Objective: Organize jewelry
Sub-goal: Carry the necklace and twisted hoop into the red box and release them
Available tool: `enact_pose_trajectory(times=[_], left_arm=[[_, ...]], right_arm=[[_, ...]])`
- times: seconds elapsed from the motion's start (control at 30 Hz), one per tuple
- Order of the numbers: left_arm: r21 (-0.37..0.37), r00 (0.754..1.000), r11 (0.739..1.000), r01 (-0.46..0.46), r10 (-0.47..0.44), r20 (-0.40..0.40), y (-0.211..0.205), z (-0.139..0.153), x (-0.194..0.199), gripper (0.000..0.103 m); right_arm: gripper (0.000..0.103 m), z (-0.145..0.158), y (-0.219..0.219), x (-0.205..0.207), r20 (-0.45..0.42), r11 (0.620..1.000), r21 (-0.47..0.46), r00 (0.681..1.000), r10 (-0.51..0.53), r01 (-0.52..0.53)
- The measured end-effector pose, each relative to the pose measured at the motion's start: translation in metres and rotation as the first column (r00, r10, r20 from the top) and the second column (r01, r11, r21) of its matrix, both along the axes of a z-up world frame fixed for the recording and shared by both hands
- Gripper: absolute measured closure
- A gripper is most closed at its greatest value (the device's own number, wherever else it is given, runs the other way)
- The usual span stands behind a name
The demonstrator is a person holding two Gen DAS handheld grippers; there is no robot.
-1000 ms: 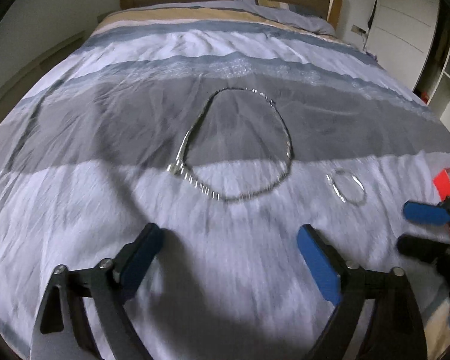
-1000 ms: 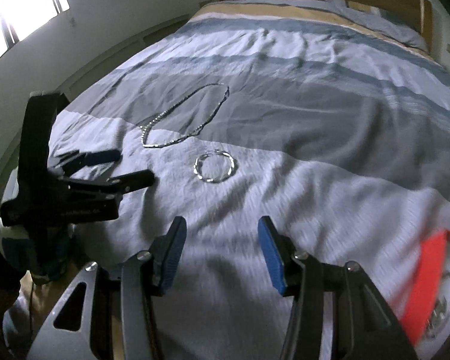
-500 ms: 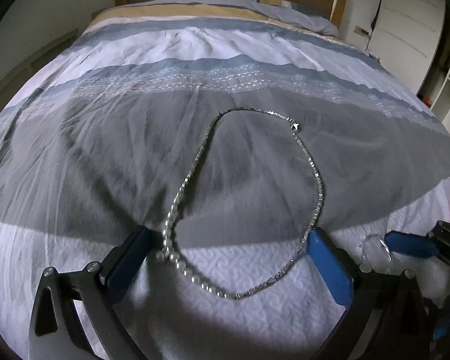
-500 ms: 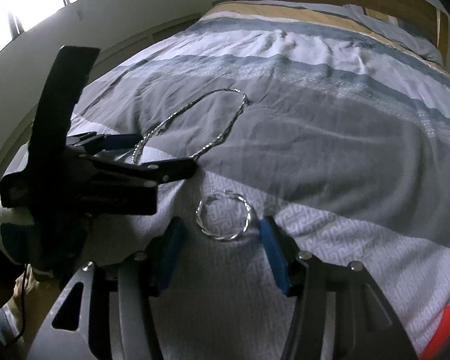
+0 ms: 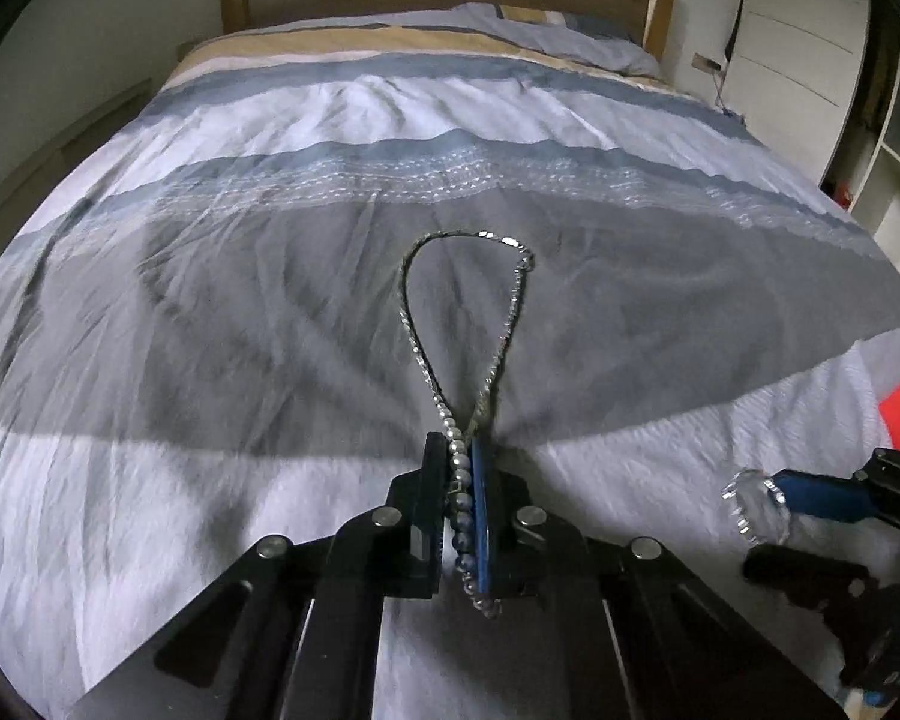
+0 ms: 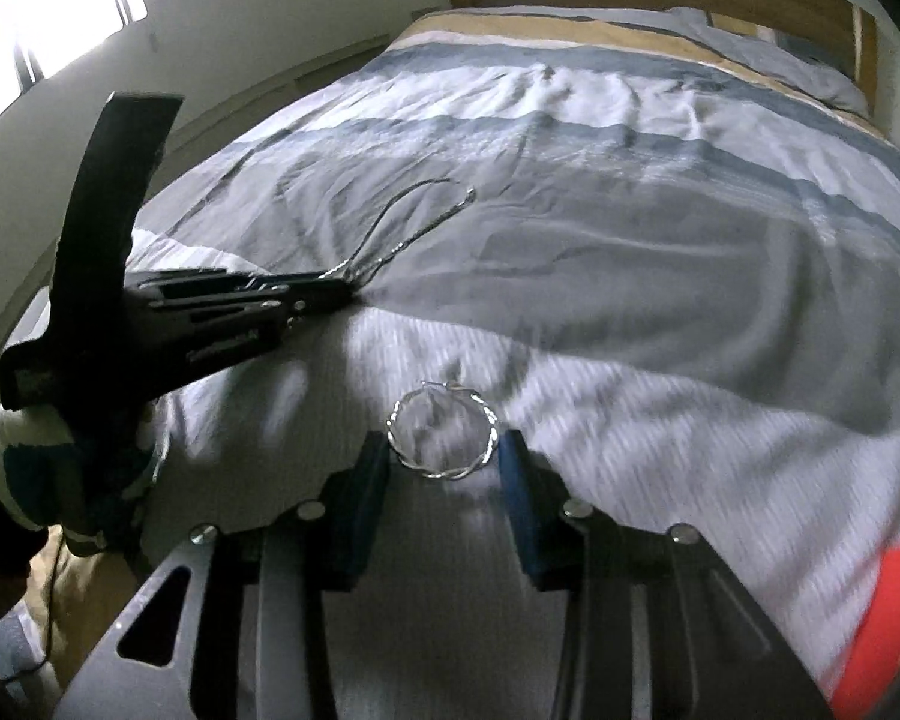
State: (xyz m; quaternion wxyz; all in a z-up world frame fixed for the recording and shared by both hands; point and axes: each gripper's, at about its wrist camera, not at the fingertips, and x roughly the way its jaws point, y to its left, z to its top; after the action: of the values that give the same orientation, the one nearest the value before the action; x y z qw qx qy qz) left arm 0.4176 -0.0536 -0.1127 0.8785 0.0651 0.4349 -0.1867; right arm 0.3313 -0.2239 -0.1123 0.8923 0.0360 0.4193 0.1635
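Both grippers now engage jewelry on the bed (image 5: 270, 360). The left gripper (image 5: 465, 480), wide open half a second ago, has clamped its fingers on the necklace (image 5: 414, 336), drawing its loop narrow ahead. The right gripper (image 6: 444, 468) is open, its fingers bracketing the bracelet (image 6: 444, 432), ungrasped.

No text, brand, number or sign can be read anywhere in either view. The one trace of lettering is a pale printed line on the side of the left hand-held gripper (image 6: 330, 294), seen from the right wrist camera. It is too blurred and small to make out.
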Motion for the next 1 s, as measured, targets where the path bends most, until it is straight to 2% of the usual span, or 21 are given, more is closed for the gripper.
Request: enact_pose_trajectory(times=[0.2, 0.37, 0.53, 0.77, 1.0], left_arm=[[-0.013, 1.000, 1.000, -0.013, 0.014, 0.028, 0.007, 0.031, -0.047, 0.095], [-0.006, 0.996, 1.000, 0.003, -0.003, 0.086, 0.005, 0.078, -0.091, 0.095], [-0.001, 0.990, 0.999, 0.039, -0.038, 0.135, -0.014, 0.118, -0.131, 0.095], [-0.038, 0.969, 0.985, 0.166, -0.156, 0.191, -0.078, 0.167, -0.186, 0.095], [-0.114, 0.939, 0.943, 0.314, -0.291, 0.182, -0.170, 0.180, -0.216, 0.095]], right_arm=[[0.068, 0.025, -0.010, -0.040, 0.030, 0.999, 0.033, 0.999, -0.030, 0.029], [0.067, 0.057, -0.020, -0.080, 0.076, 0.996, 0.071, 0.995, -0.062, 0.057], [0.068, 0.088, -0.037, -0.123, 0.126, 0.993, 0.084, 0.987, -0.097, 0.087], [0.067, 0.114, -0.095, -0.179, 0.164, 0.980, 0.072, 0.967, -0.195, 0.185], [0.067, 0.115, -0.177, -0.217, 0.161, 0.950, 0.033, 0.936, -0.312, 0.311]])
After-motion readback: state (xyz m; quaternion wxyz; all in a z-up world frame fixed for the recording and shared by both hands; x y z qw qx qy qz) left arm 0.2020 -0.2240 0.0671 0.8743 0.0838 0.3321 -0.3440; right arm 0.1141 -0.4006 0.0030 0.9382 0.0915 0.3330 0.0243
